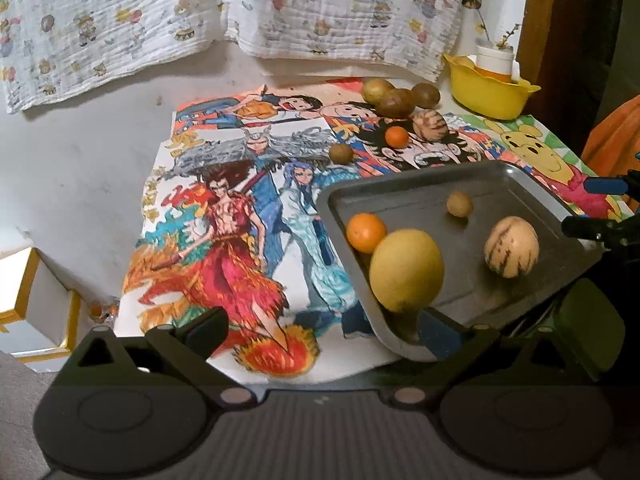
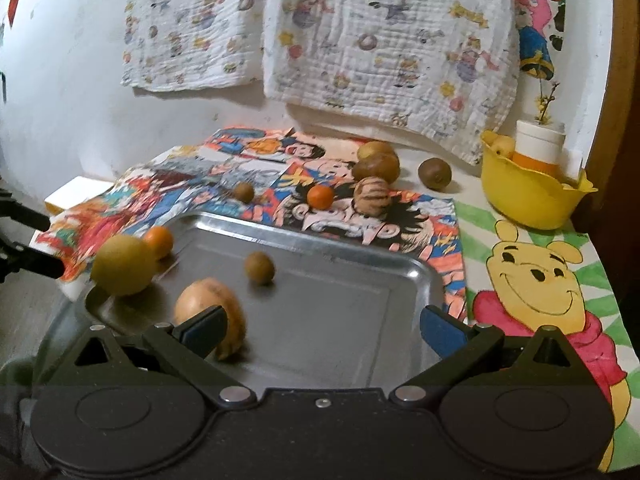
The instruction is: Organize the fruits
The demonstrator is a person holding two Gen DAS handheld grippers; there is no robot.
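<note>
Ahead of our right gripper (image 2: 324, 330) sits the metal tray (image 2: 360, 312), fingers spread wide above its near edge, holding nothing. Just beyond the left finger lies the striped melon-like fruit (image 2: 208, 312), touching or nearly touching that finger; we cannot tell which. Its long axis runs roughly away from us, slanting right to left, the narrower end nearer the gripper. Farther in: a small brown fruit (image 2: 260, 267), a large yellow fruit (image 2: 124, 265) and an orange (image 2: 159, 242), these last two pressed into the tray's left corner, we judge because the tray tilts that way.

Our left gripper (image 1: 324, 330) is also spread, its right finger resting at the tray (image 1: 500, 196) corner below the yellow fruit (image 1: 406, 270), likely steadying or lifting that edge. Nothing is pinched.

Beyond the tray, on the cartoon drawings (image 2: 532, 280), loose fruits wait: a second orange (image 2: 320, 197), a striped one (image 2: 373, 196), brown ones (image 2: 378, 166). A yellow bowl (image 2: 528, 196) stands far right. We judge the sorting partway done.
</note>
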